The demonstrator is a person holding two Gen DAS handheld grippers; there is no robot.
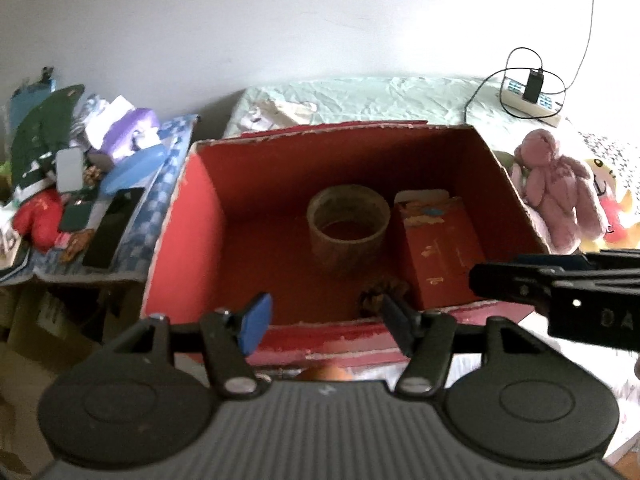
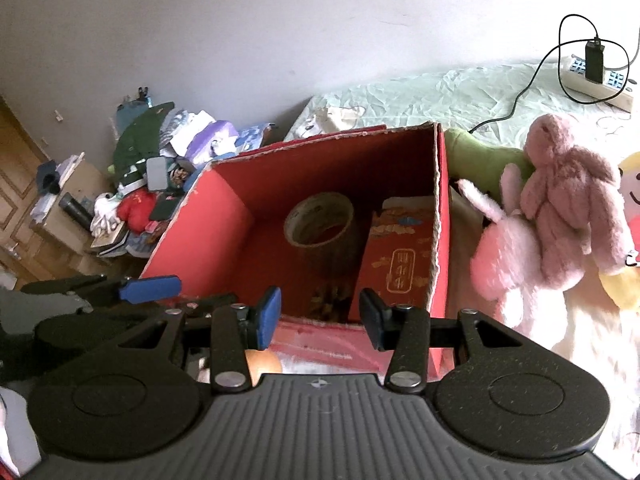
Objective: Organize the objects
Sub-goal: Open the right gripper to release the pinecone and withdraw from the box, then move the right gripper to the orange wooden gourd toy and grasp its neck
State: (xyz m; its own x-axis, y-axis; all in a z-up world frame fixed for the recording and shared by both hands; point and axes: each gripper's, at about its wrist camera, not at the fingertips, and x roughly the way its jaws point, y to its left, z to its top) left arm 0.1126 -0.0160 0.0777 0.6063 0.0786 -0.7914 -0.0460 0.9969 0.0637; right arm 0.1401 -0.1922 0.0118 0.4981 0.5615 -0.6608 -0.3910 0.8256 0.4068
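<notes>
Hovering | both fingers (image 1: 256,320) parted, empty | red box (image 2: 224,216) just beyond tips

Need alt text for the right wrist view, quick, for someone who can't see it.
Open red cardboard box holding a tape roll beside a red packet, seen past the empty right gripper, jaws apart. Pink plush toys lie right of the box; the left gripper enters at left.

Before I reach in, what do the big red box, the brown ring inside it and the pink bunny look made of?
Red box: corrugated cardboard with a matte red coating, going by its ragged, pale torn rim. Brown ring: probably a roll of packing tape, slightly glossy brown film around a hollow core. Pink bunny: soft plush, with a fuzzy matted pile.
</notes>
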